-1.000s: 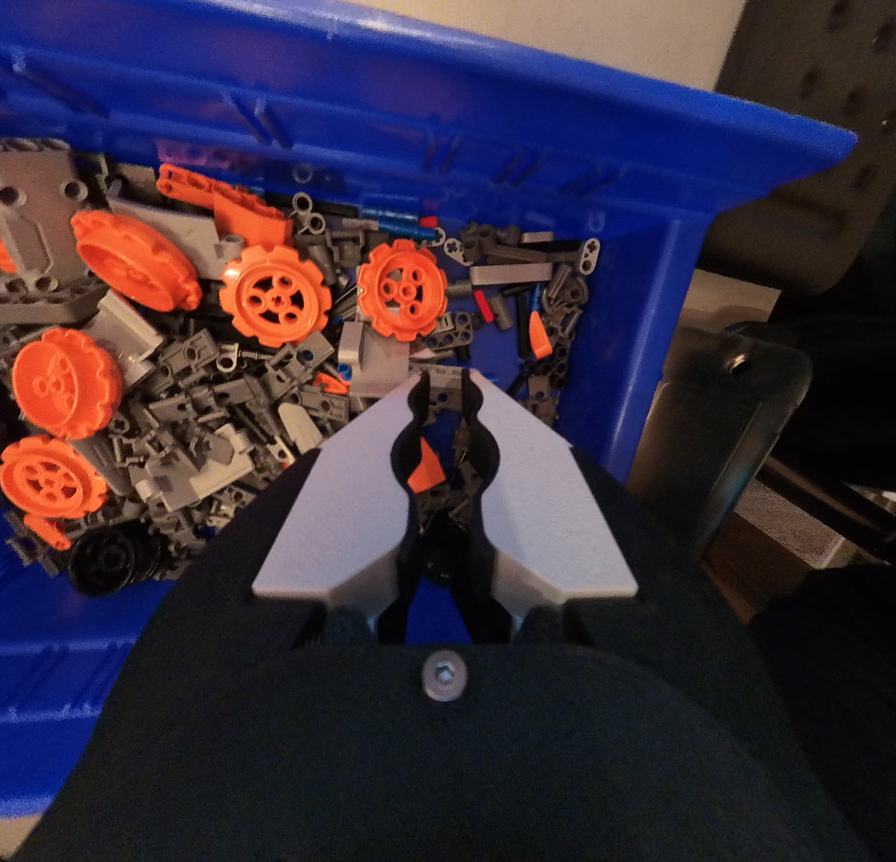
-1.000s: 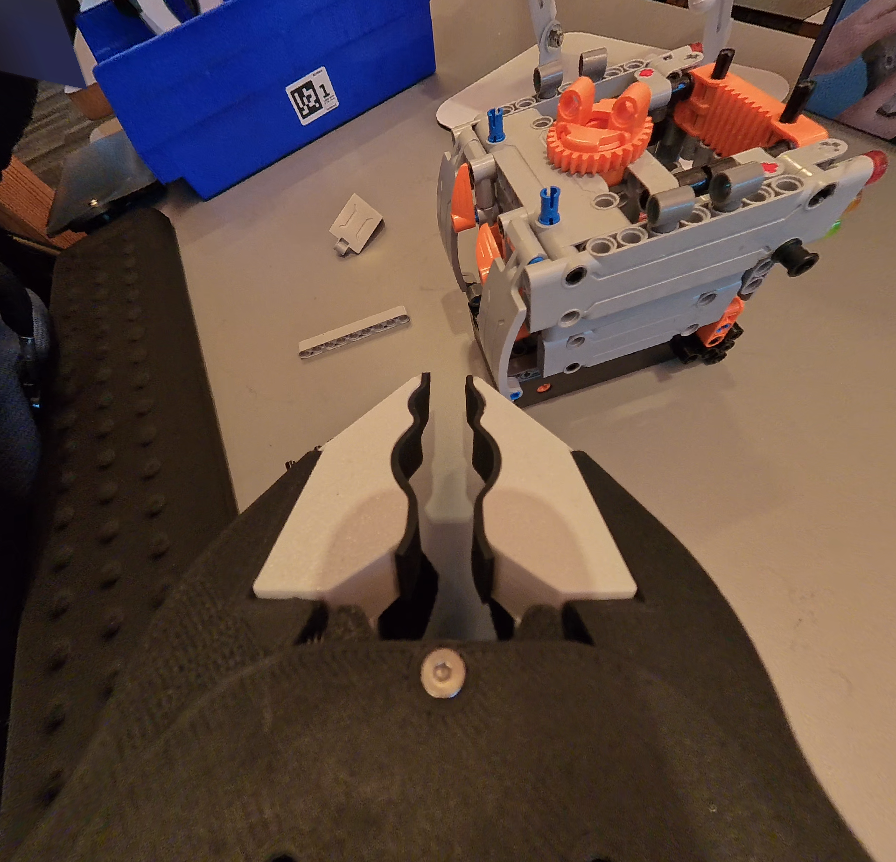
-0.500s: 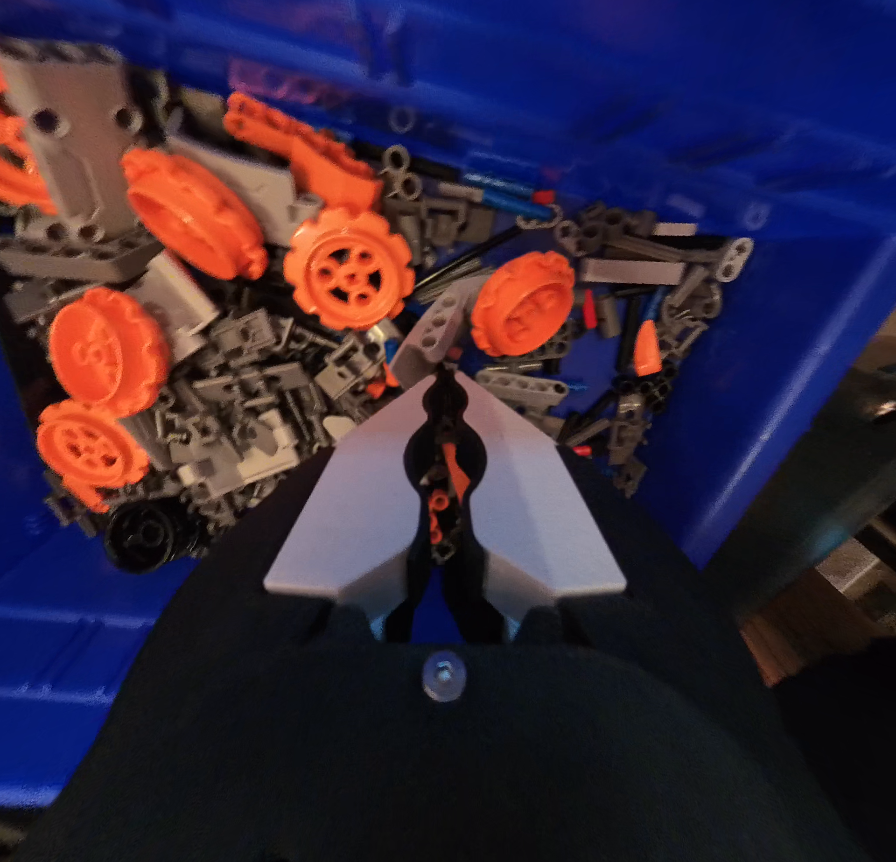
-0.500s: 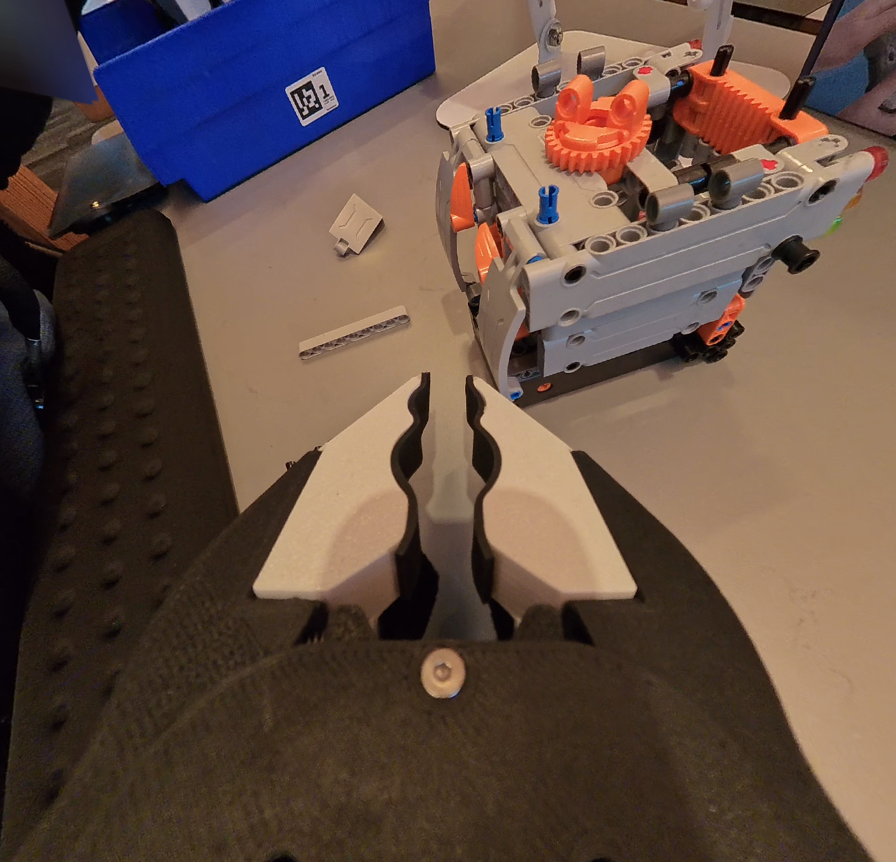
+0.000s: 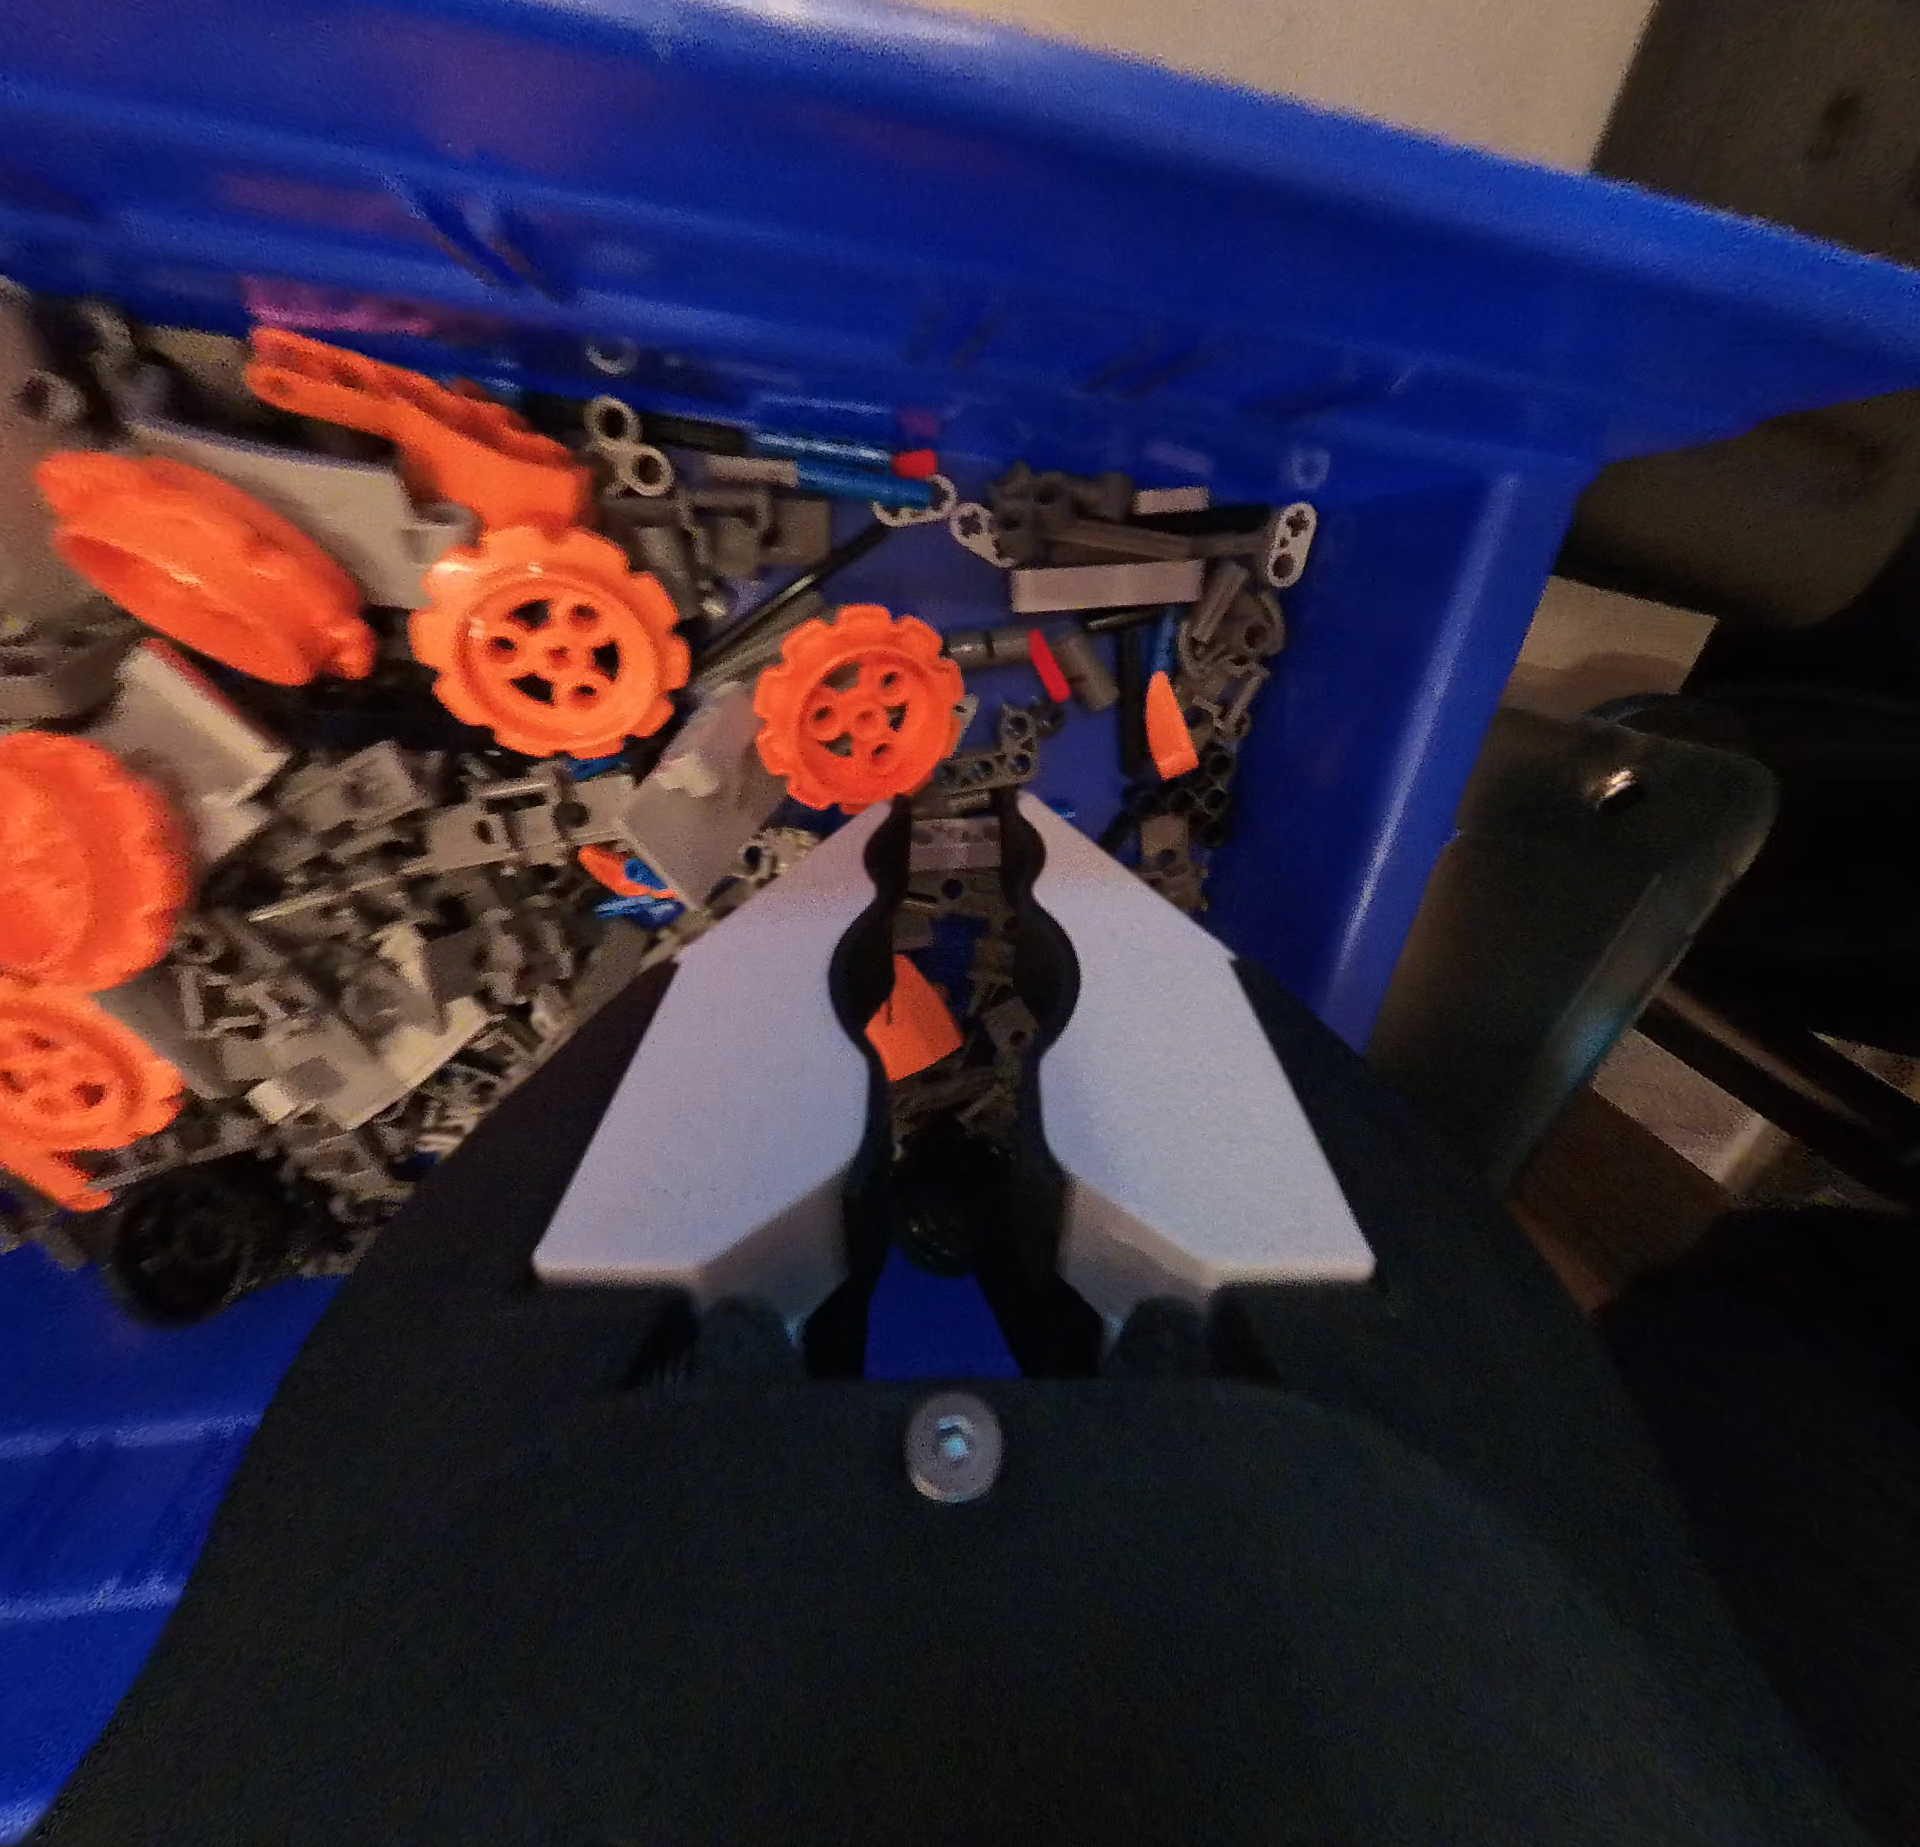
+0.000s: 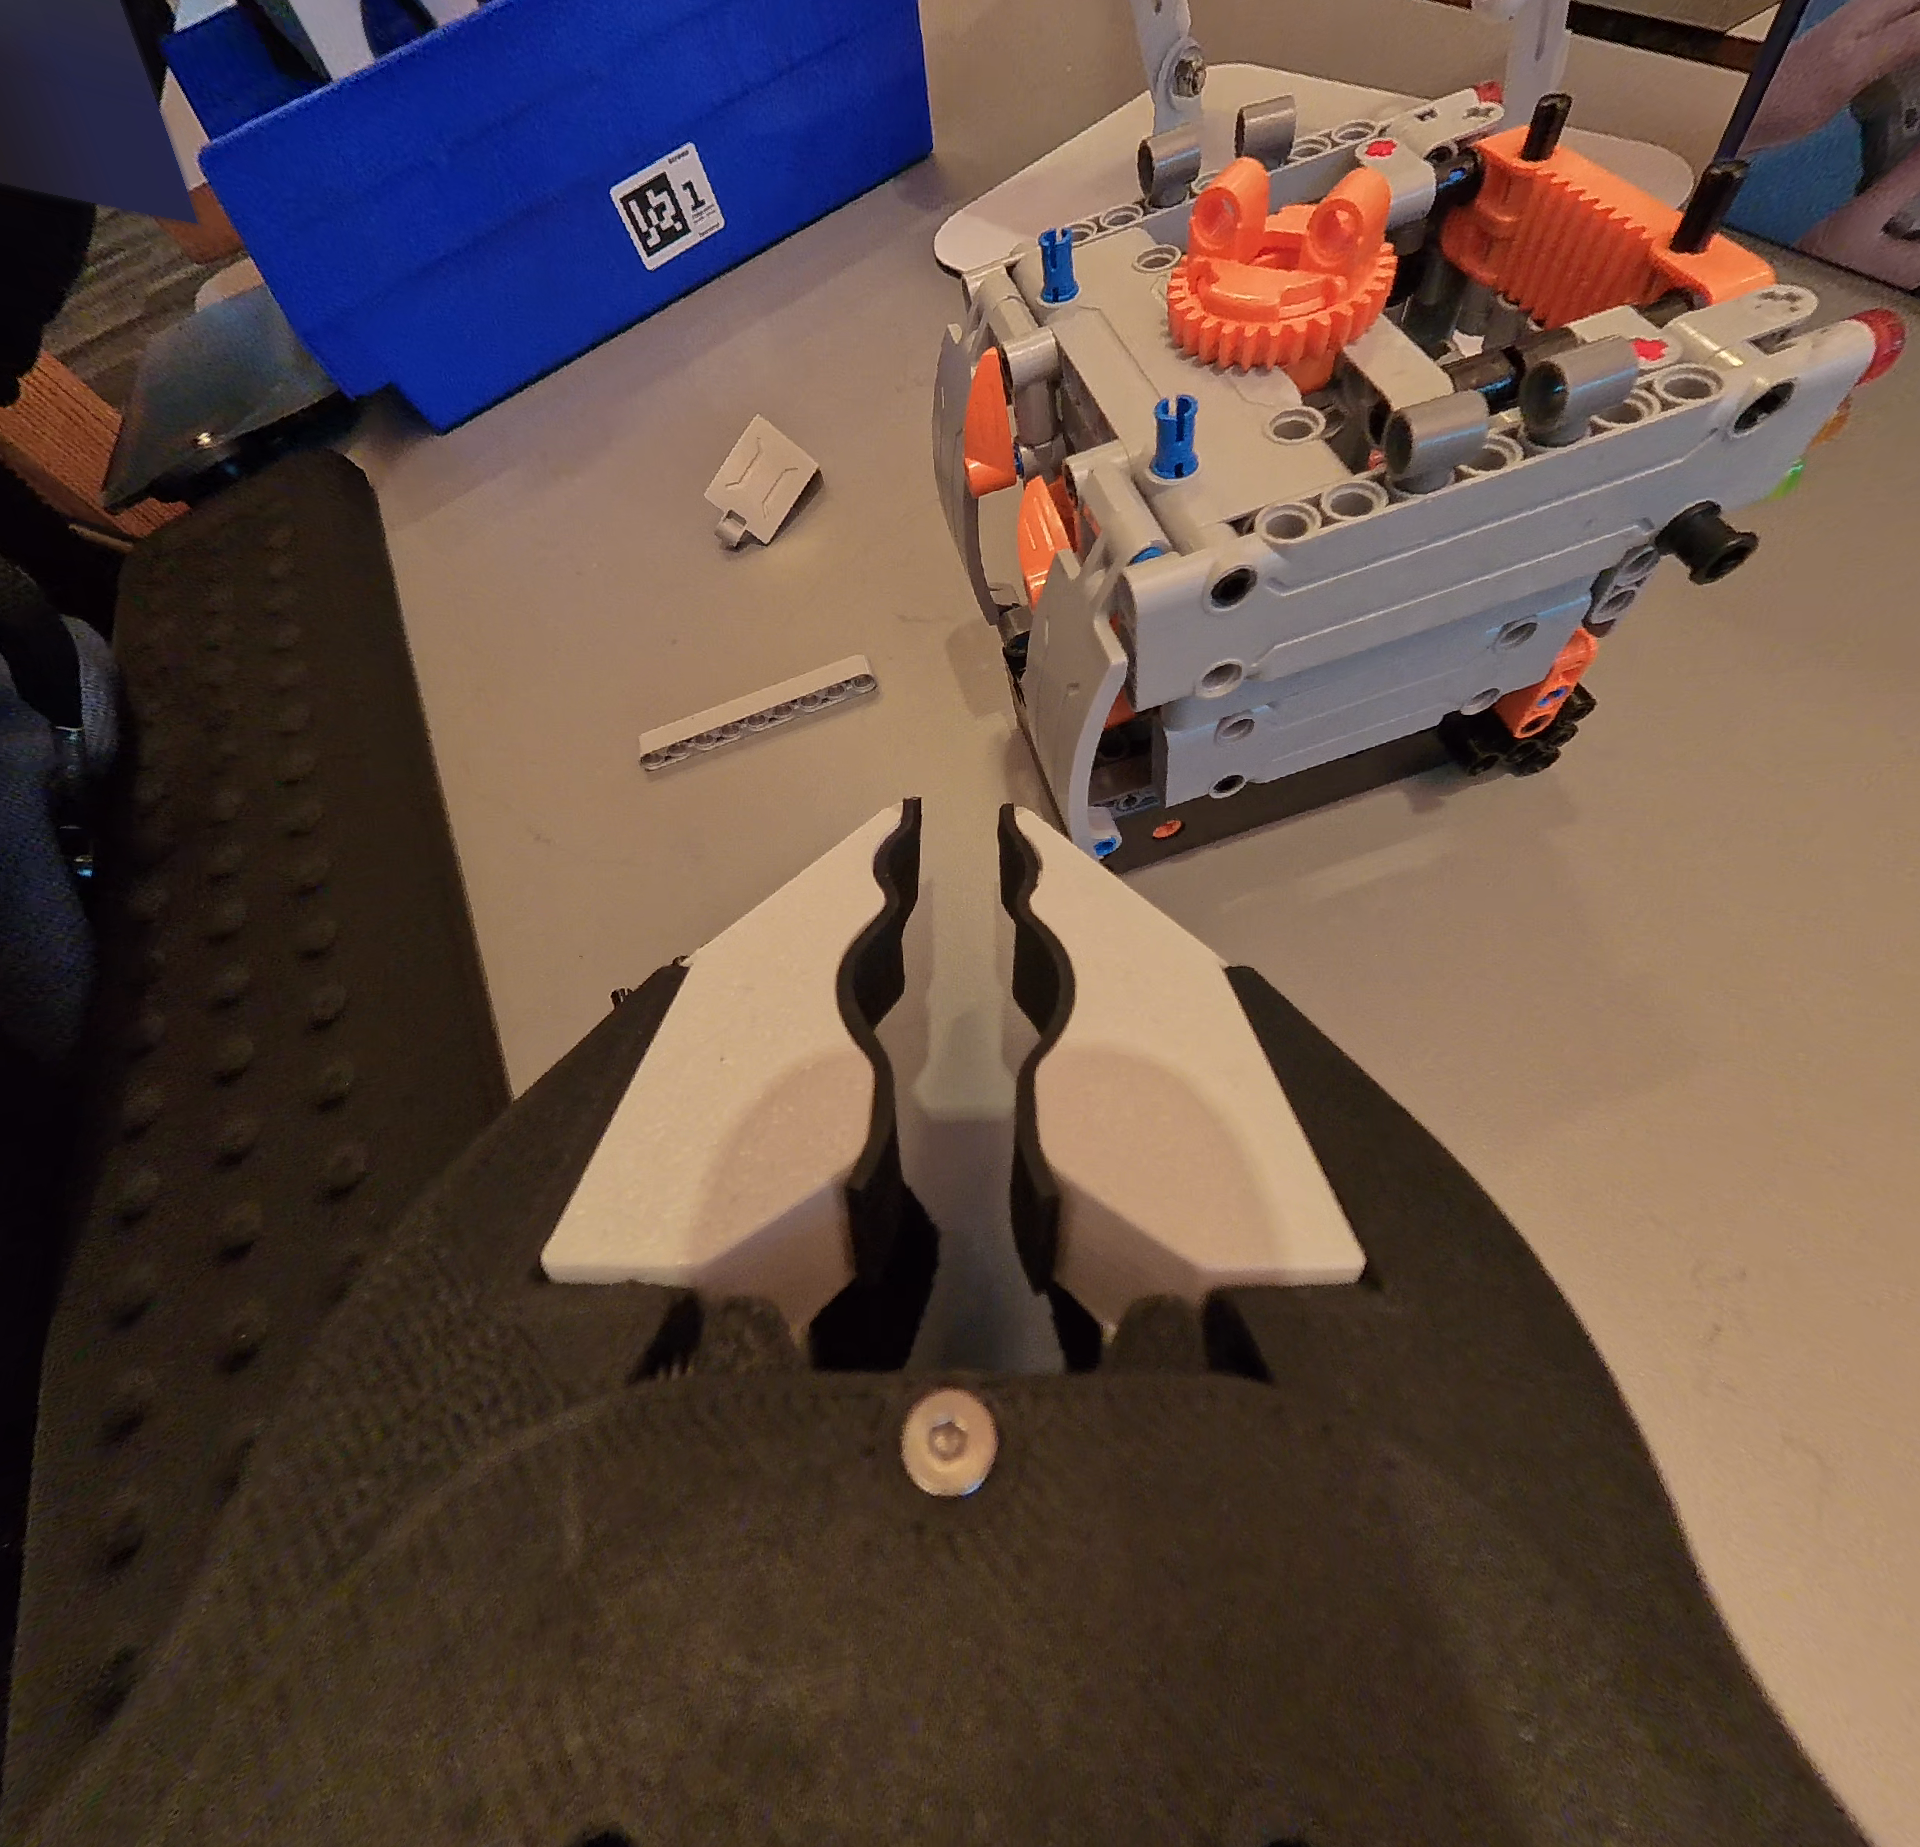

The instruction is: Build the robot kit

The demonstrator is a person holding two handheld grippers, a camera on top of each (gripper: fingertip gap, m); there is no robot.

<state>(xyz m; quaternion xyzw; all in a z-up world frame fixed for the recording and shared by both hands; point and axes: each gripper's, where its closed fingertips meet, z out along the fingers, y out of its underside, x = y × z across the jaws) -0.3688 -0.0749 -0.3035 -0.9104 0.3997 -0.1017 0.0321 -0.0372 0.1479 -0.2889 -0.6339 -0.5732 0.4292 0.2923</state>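
Left gripper fingers narrowly parted over blue bin's loose parts, empty; could snag neighbouring pieces. Right gripper narrowly parted, empty, above worktop.

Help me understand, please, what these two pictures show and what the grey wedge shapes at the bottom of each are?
There is no robot arm here: a person holds a pair of two-finger tongs in each hand, and a camera on each looks forward along its fingers. The grey wedges are those fingers.

The left view looks down into a blue bin of loose building-toy parts: orange wheels, grey and black bits. The left tongs hang over the pile, slightly open; a small orange piece shows through the gap, and I cannot tell whether it is gripped.

The right view looks across a grey table. The right tongs are open and empty. Ahead stands a half-built model with an orange gear. Nearer lie a grey beam and a small grey panel. The bin is at the far left.
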